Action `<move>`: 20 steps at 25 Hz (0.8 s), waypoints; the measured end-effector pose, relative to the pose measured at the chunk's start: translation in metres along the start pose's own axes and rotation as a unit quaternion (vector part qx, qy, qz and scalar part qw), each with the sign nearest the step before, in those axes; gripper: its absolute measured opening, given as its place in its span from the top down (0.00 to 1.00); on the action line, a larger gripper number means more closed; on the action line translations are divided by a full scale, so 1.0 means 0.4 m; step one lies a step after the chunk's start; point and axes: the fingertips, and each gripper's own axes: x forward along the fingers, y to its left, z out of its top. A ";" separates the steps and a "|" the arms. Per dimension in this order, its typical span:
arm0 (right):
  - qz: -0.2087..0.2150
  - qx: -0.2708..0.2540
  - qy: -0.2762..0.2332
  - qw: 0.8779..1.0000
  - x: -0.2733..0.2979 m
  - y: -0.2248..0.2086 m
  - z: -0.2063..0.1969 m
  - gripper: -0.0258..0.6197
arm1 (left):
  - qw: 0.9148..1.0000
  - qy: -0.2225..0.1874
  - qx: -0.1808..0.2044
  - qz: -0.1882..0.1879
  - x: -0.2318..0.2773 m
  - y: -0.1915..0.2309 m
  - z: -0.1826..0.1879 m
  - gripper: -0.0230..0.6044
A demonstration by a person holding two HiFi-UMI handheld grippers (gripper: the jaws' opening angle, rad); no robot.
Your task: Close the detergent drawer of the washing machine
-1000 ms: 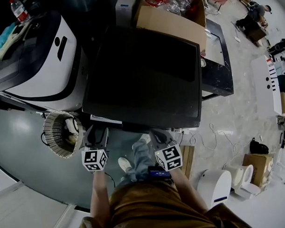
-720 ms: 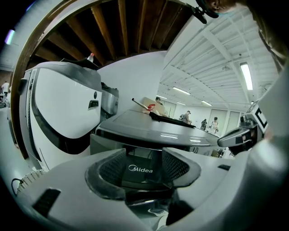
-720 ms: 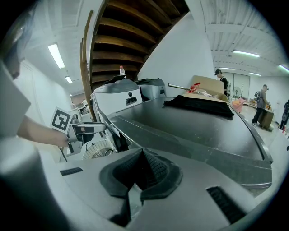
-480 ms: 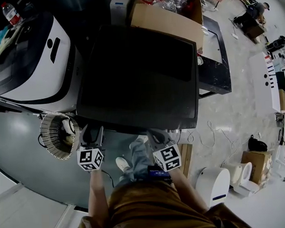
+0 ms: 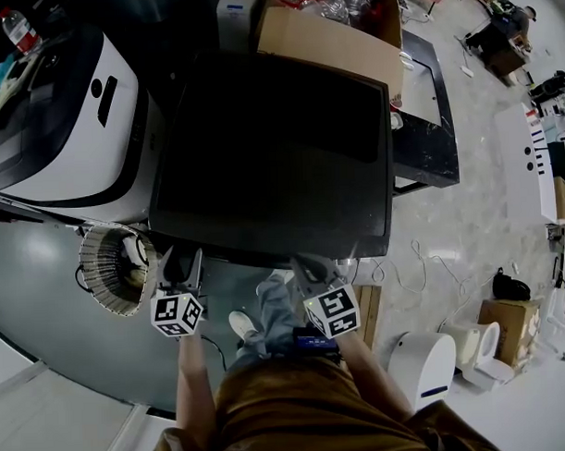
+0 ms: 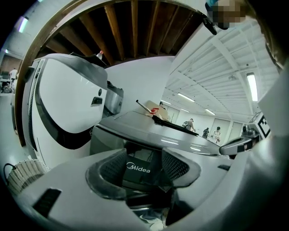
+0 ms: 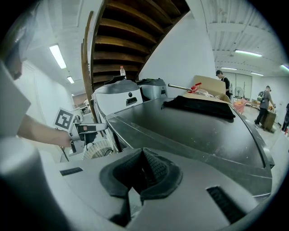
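The dark washing machine (image 5: pixel 270 146) fills the middle of the head view, seen from above. No drawer sticks out past its front edge there. My left gripper (image 5: pixel 179 262) hovers at the left of that front edge, open. In the left gripper view its jaws (image 6: pixel 142 164) frame the machine's dark front panel with a Midea logo (image 6: pixel 138 169), and nothing is between them. My right gripper (image 5: pixel 307 265) sits at the front edge further right, apart from the machine. In the right gripper view its pads (image 7: pixel 143 169) meet, shut on nothing, below the machine's lid (image 7: pixel 194 131).
A white appliance (image 5: pixel 84 116) stands to the left of the washer, with a wicker basket (image 5: pixel 113 267) on the floor by the left gripper. A cardboard box (image 5: pixel 336 38) lies behind the washer and a black bench (image 5: pixel 427 122) to its right. Cables trail on the floor at right.
A light strip that jutted from the left of the washer's front edge one second ago no longer shows. The left gripper has drawn back slightly. The right gripper has hardly moved.
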 end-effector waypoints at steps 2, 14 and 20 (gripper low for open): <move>0.001 -0.002 -0.003 1.000 -0.001 0.003 0.003 0.94 | 1.000 -0.001 -0.002 -0.008 0.001 0.001 -0.001 0.57; -0.009 0.001 -0.040 0.999 -0.063 0.055 0.039 0.94 | 0.999 0.002 0.051 -0.002 -0.038 -0.021 0.046 0.57; -0.016 0.013 -0.081 0.997 -0.117 0.104 0.082 0.94 | 0.997 -0.013 0.076 -0.008 -0.114 -0.066 0.084 0.67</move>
